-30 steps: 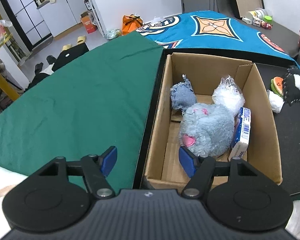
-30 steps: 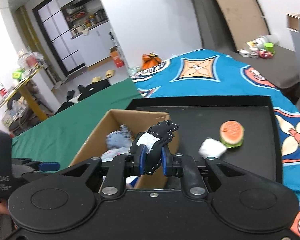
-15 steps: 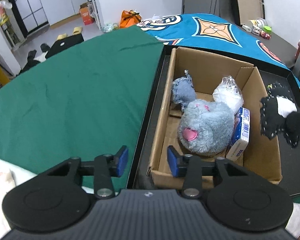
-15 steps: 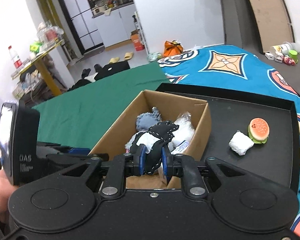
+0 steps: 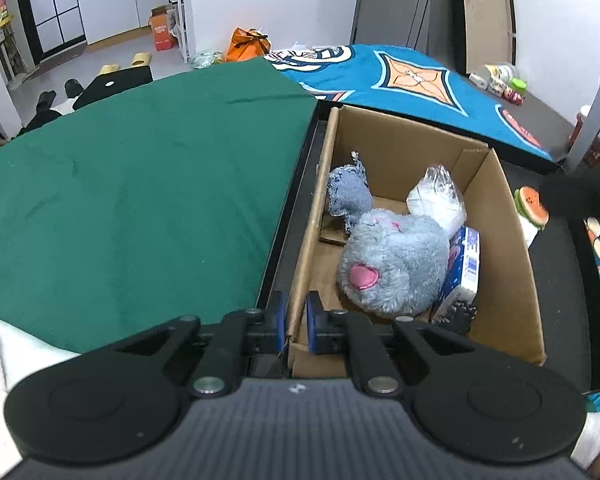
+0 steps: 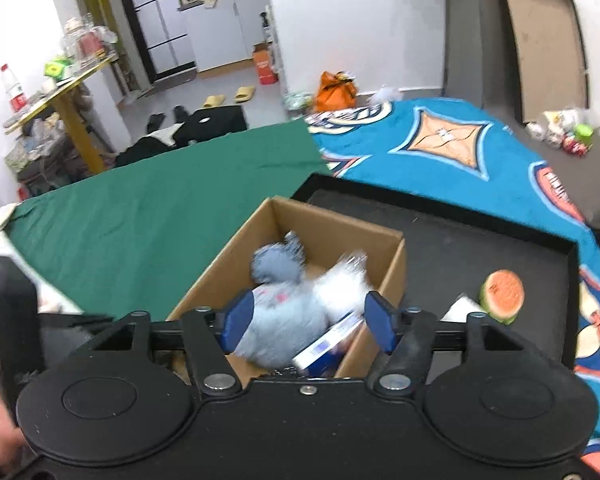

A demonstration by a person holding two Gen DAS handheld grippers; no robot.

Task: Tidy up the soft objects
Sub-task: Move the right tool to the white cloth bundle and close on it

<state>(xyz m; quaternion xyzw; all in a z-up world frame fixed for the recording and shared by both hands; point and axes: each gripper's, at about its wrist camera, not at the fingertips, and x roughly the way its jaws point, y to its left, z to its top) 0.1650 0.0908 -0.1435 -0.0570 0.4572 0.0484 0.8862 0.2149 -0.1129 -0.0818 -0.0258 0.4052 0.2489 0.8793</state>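
Green cloth (image 5: 132, 200) beside tongs-pinched box wall (image 5: 305, 248)

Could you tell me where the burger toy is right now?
The burger toy lies on the black tray, outside the box to its right in both wrist views, beside a white bundle.

The left tongs (image 5: 292, 322) pinch the box wall (image 5: 300, 300) tight. The right tongs (image 6: 308, 322) are opening, holding nothing.
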